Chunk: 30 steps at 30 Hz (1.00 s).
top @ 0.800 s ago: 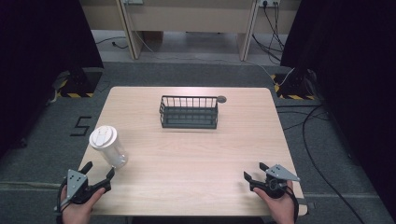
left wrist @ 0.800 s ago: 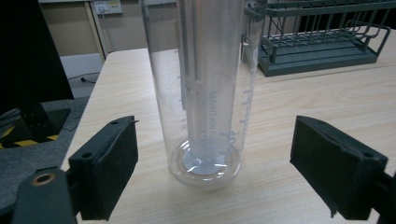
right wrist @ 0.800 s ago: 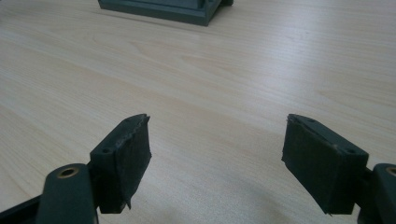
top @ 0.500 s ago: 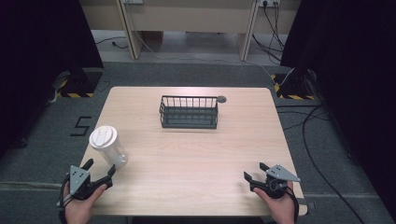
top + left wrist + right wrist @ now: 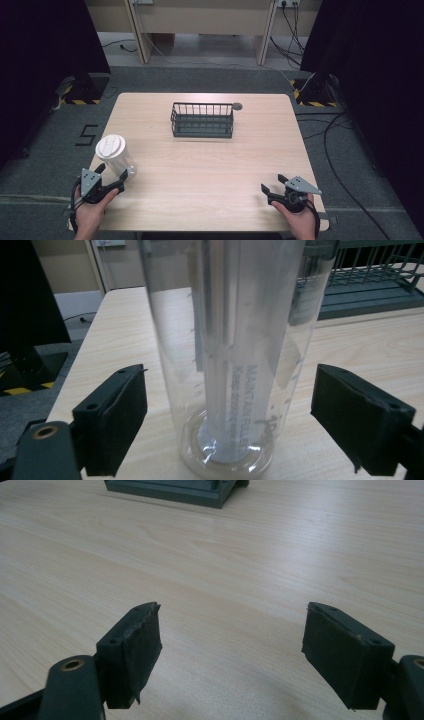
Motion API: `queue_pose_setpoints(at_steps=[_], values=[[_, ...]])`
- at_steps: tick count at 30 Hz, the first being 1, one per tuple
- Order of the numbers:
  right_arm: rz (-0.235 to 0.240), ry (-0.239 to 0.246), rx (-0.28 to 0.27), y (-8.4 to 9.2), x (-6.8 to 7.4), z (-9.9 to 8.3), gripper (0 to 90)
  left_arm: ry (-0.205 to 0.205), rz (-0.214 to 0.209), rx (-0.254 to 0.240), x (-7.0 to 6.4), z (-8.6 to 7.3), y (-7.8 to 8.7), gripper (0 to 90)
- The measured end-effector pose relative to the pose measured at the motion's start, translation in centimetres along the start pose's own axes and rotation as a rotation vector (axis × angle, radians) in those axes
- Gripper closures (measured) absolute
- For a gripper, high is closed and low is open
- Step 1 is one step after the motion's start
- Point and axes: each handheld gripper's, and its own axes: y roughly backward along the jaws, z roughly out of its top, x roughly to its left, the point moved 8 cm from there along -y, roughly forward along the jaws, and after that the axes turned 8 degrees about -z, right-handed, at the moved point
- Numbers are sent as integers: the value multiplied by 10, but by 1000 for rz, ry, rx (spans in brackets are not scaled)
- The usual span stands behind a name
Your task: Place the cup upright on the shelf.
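Observation:
A clear plastic tumbler with a white lid [image 5: 114,154] stands upright near the table's left front corner. In the left gripper view the tumbler [image 5: 227,360] rises between the two black jaws, which stand wide apart and do not touch it. My left gripper [image 5: 112,175] is open just in front of the tumbler. My right gripper [image 5: 271,184] is open near the front right edge with nothing between its jaws; the right gripper [image 5: 232,655] view shows bare wood between them.
A dark wire basket [image 5: 202,120] stands at the middle back of the wooden table [image 5: 210,165], with a small round dark disc [image 5: 237,106] beside its right rear corner. Cables run over the floor to the right.
My left gripper has moved forward and right toward the tumbler, so its jaws now flank the base. The right gripper has stayed in place.

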Motion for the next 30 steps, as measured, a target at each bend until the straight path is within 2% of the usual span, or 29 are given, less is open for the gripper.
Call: queue_pose_setpoints(at_steps=[3,16,26,30], values=[[0,2,0,0,0,0,238,8,-1,-7,2,2,-5,143],[1,1,5,-1,0,0,239,-15,-7,-36,4,12,-24,142],[2,-1,6,-1,-1,0,239,-12,-10,-62,4,17,-28,169],[2,1,7,-1,0,0,239,-4,-14,-53,3,18,-27,172]])
